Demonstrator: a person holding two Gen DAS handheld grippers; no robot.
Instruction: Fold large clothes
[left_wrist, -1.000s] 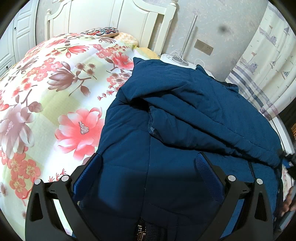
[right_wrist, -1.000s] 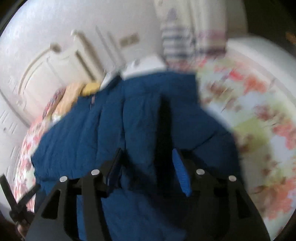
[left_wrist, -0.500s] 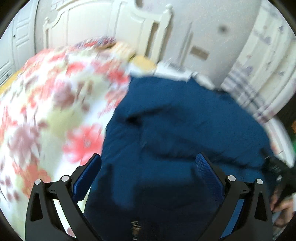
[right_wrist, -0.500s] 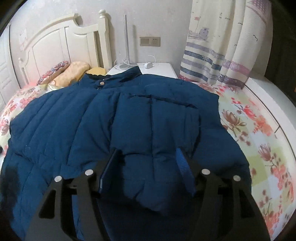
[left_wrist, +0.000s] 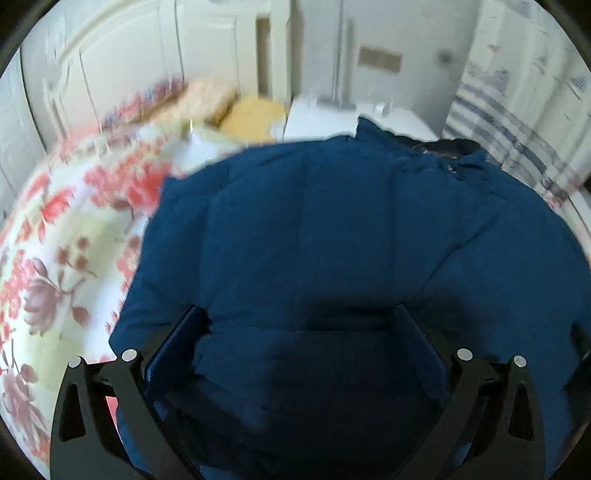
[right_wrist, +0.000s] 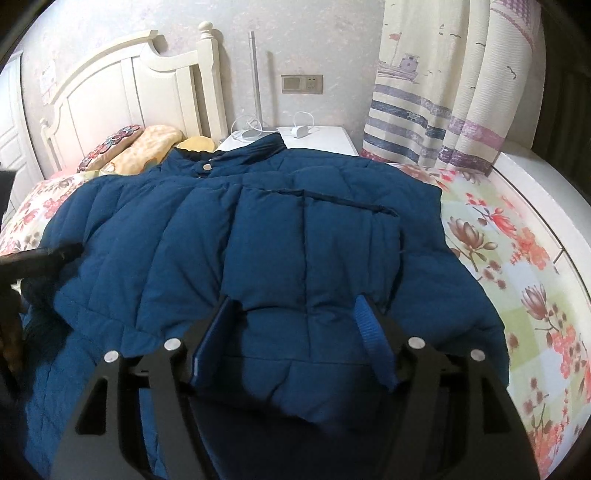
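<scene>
Under the left gripper (left_wrist: 301, 339), fingers spread wide over it, a navy padded jacket (left_wrist: 332, 229) covers the floral bedspread (left_wrist: 66, 236); the picture is blurred. From the right wrist, the right gripper (right_wrist: 295, 334) also gapes above the jacket's folded hem, nightstand (right_wrist: 317, 142) and curtain (right_wrist: 443, 92) behind.

A home bedroom is shown. A bed (right_wrist: 517, 266) is covered by a floral sheet and backed by a white panelled headboard (right_wrist: 122, 92), with pillows (right_wrist: 147, 147) laid against it. A white nightstand (right_wrist: 325, 138) is set beside the bed, below a wall switch plate (right_wrist: 301, 84). A striped curtain (right_wrist: 443, 92) printed with boats is hung at the right.
</scene>
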